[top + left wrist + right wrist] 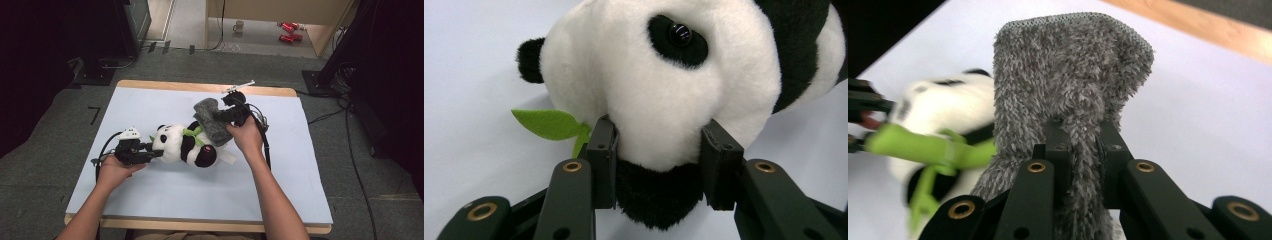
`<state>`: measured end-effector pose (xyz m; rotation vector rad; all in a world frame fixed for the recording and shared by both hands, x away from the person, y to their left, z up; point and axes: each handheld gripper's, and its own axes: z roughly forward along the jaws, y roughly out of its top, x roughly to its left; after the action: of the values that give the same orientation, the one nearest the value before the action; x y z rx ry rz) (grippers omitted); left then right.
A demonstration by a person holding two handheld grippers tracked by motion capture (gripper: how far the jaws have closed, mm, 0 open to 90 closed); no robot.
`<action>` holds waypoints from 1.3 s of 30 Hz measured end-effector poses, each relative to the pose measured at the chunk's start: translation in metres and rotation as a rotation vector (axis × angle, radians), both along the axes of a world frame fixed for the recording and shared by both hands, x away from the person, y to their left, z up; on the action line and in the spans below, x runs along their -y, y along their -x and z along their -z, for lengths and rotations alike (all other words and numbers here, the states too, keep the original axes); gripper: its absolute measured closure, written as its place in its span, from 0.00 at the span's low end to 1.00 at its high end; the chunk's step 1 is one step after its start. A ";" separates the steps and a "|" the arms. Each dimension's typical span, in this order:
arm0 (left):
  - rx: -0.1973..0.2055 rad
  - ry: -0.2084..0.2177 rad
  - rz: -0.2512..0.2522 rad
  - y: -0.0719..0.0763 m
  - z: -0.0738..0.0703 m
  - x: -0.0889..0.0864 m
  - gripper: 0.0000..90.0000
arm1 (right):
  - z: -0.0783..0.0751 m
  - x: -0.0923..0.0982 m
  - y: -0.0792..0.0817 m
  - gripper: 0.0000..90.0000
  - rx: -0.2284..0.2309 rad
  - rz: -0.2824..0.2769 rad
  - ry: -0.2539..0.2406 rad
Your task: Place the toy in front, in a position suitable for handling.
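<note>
Tool one, my left tool (pixel 659 150), is clamped on the toy panda's (pixel 182 145) head, which lies mid-surface (pixel 150 200). My right tool (pixel 1080 145) pinches a fuzzy grey cloth (pixel 1068 70), held touching the panda's far side by its green scarf (pixel 192 132).

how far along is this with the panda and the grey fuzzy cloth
Done: the left tool is clamped on the toy panda's head, pinning it on the table. In hand: the right tool pinches the grey fuzzy cloth, lifted beside the panda's body. Left: the cloth is not yet on or around the panda, if that is the aim.
</note>
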<state>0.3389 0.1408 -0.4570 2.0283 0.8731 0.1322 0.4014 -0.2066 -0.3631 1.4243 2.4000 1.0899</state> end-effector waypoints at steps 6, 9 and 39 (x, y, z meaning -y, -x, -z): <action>0.000 0.005 -0.011 0.001 0.000 0.001 0.64 | 0.018 0.014 -0.001 0.90 -0.009 0.033 -0.039; 0.003 0.002 -0.009 0.001 0.001 0.001 0.64 | 0.024 0.017 0.001 0.90 -0.004 0.034 -0.037; 0.009 0.020 -0.007 0.001 0.003 -0.001 0.64 | 0.040 0.082 0.021 0.90 0.007 0.120 -0.092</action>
<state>0.3378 0.1418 -0.4604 2.0045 0.8727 0.1354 0.3807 -0.2890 -0.4033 1.5680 2.2530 1.1870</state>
